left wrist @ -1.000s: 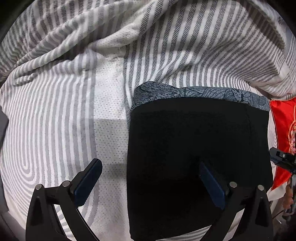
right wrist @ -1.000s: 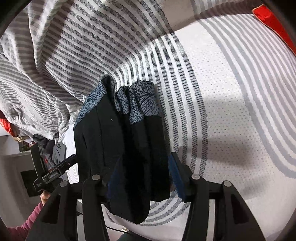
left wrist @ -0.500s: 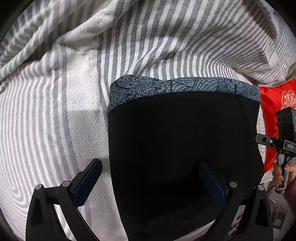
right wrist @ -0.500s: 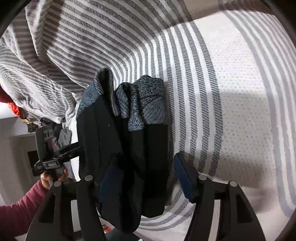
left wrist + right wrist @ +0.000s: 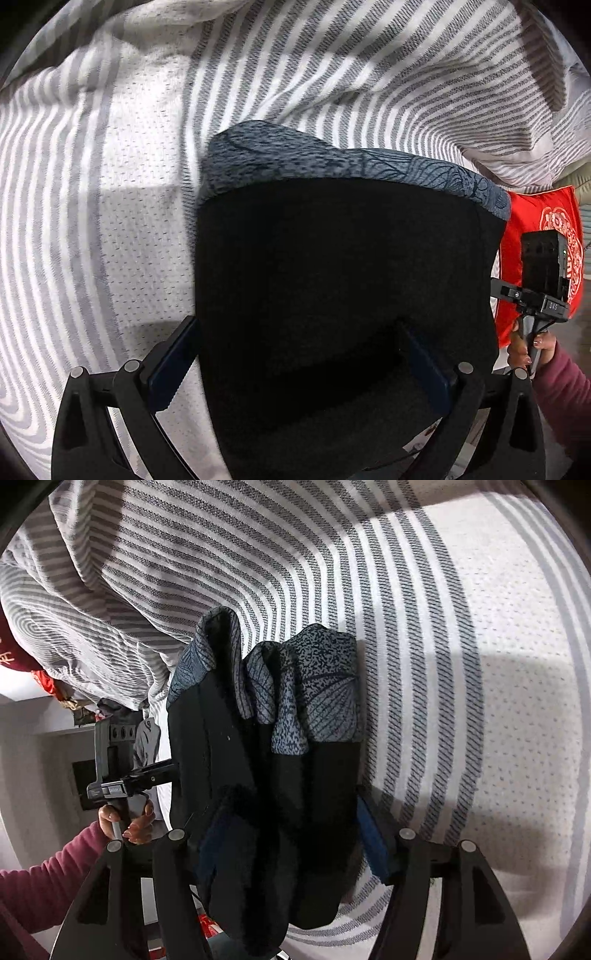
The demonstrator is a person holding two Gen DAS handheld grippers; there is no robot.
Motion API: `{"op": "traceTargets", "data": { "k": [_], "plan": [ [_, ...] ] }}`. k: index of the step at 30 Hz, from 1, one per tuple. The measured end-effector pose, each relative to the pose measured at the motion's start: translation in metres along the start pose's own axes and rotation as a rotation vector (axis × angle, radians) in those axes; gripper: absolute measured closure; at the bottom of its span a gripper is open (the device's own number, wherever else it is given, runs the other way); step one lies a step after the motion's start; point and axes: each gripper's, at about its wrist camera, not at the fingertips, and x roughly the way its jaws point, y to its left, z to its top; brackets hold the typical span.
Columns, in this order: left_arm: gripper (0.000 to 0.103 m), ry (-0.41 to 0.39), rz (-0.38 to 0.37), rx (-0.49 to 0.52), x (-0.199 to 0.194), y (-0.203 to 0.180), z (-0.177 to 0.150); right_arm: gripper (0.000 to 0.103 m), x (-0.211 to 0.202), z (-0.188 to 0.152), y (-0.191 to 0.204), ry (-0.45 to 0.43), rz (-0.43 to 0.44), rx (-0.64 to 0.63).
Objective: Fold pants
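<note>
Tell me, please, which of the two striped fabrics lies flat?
The wide-striped sheet with the dotted weave, right of the pants; the narrow-striped blanket behind is bunched in folds.

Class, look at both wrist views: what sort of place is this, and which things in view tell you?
Most likely a bedroom: striped bedding covers the surface, a rumpled striped quilt lies behind, and a red embroidered cushion sits beside it.

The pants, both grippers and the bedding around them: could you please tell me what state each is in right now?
Black pants: folded, patterned gray cuffs at the far end.
Left gripper: open, pants between its fingers, not pinched.
Right gripper: fingers on either side of the bunched pants; grip unclear.
Striped blanket: rumpled.
Red cushion: partly hidden behind the pants.
</note>
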Motion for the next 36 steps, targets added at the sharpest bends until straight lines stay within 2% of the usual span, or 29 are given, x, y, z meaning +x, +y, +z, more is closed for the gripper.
{"op": "traceTargets", "data": {
  "k": [7,10,13,15,17,22,30,36],
  "plan": [
    [0.0,-0.027,0.011,0.002,0.003,-0.004,-0.001,0.031,0.007,0.005,0.001,0.014,0.01,0.016],
    [0.001,-0.06,0.056,0.013,0.0,-0.012,-0.004,0.031,0.011,0.007,0.003,0.013,0.0,0.049],
    [0.011,-0.105,0.094,0.03,-0.005,-0.027,-0.009,0.044,0.009,0.006,0.009,-0.002,-0.023,0.062],
    [0.02,-0.134,0.11,0.036,-0.012,-0.034,-0.013,0.056,0.005,0.002,0.015,-0.026,-0.012,0.069],
    [0.032,-0.159,0.121,0.039,-0.02,-0.039,-0.018,0.061,0.0,-0.002,0.02,-0.048,0.006,0.075],
    [0.044,-0.212,0.148,0.05,-0.036,-0.054,-0.027,0.065,-0.012,-0.013,0.037,-0.081,0.037,0.063],
    [0.045,-0.26,0.156,0.06,-0.065,-0.073,-0.056,0.066,-0.03,-0.035,0.06,-0.09,0.091,0.033],
    [0.045,-0.297,0.165,0.031,-0.088,-0.075,-0.092,0.066,-0.039,-0.056,0.068,-0.074,0.122,0.015]
  ]
}}
